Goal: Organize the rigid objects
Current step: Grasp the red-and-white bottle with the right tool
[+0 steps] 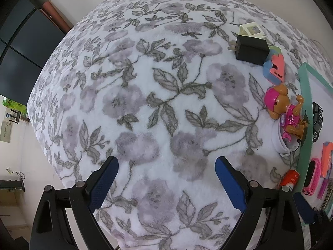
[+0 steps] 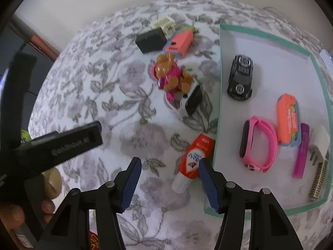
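Observation:
A teal-rimmed white tray [image 2: 219, 62] lies at the right and holds a black toy car [image 2: 240, 77], a pink wristband [image 2: 259, 143], an orange toy [image 2: 288, 118], a purple comb [image 2: 301, 150] and a small block. On the floral blanket lie an orange glue bottle [image 2: 194, 160], a pink-and-brown dog toy [image 2: 170, 75], a white-and-black device [image 2: 192, 99], a pink sharpener [image 2: 179, 43], a black charger [image 2: 150, 39] and a cream frame [image 2: 163, 23]. My right gripper [image 2: 169, 184] is open, just above the glue bottle. My left gripper [image 1: 166, 184] is open and empty over bare blanket.
In the left wrist view the charger [image 1: 250, 50], the sharpener [image 1: 273, 68], the dog toy [image 1: 286, 112] and the glue bottle [image 1: 289, 180] line the tray rim [image 1: 305, 95] at the right. The left gripper's body [image 2: 58, 143] crosses the right wrist view's left side.

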`<state>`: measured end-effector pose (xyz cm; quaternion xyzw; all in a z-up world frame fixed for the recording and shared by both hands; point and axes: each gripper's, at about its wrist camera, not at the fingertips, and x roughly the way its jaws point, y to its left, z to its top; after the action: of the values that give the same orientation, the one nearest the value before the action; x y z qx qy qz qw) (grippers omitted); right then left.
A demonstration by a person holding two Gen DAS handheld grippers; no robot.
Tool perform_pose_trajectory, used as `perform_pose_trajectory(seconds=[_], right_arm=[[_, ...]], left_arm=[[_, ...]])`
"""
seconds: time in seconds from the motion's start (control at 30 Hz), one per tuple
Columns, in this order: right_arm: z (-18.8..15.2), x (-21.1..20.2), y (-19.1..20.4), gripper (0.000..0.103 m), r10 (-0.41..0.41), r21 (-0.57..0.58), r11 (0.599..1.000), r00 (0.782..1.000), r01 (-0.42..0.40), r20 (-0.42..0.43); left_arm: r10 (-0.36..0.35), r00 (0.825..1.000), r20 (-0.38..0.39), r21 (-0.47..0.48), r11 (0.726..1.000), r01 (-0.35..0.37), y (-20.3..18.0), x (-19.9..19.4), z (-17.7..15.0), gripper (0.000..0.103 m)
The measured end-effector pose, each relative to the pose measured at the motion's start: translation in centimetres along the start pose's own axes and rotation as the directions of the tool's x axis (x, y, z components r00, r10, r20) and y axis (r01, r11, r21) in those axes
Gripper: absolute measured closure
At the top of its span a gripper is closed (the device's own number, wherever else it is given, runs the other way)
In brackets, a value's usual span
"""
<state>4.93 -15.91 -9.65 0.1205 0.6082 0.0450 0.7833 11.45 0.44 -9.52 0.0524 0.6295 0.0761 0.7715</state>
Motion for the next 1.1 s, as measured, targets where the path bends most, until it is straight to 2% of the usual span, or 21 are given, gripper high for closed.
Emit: perform_pose_trajectory(seconds=[0.27, 0.53, 0.67, 0.73, 1.0, 1.1], right_arm=[[-0.3, 1.3, 0.7, 0.046, -0.048, -0.022, 0.999, 0.998, 0.047, -0.048], [0.3, 2.1, 1.9, 0.045, -0.097, -0.061, 0.994, 0.995, 0.095, -0.030], [1.1, 2.8, 1.6, 0.049, -0.094, -0.025, 0.995, 0.995, 0.093, -0.027], [1.4, 3.4, 1.3, 0.055, -0.099, -0.006, 0.995, 0.995, 0.099, -0.029], [2.6, 3.7, 0.3, 0.064, -0.110, 0.064, 0.992, 0.994, 0.109, 0.017], [3.0, 3.8, -0.1, 0.064, -0.107, 0.074, 0.992, 0.994, 0.105, 0.027]], left_arm=[[-0.012, 1.000, -0.004, 0.001, 1.000, 0.012, 0.0, 0.2, 0.1, 0.009], [-0.018, 1.000, -0.011, -0.002, 1.000, 0.018, 0.1, 0.4, 0.1, 0.009], [-0.022, 1.000, -0.015, 0.000, 1.000, 0.022, 0.2, 0.5, 0.0, 0.009], [-0.021, 1.000, -0.016, 0.000, 1.000, 0.021, 0.2, 0.6, 0.1, 0.009], [-0.030, 0.999, -0.025, -0.001, 1.000, 0.030, 0.3, 1.2, 0.0, 0.009], [-0.037, 0.999, -0.026, -0.002, 0.999, 0.037, 0.2, 1.3, 0.0, 0.009]])
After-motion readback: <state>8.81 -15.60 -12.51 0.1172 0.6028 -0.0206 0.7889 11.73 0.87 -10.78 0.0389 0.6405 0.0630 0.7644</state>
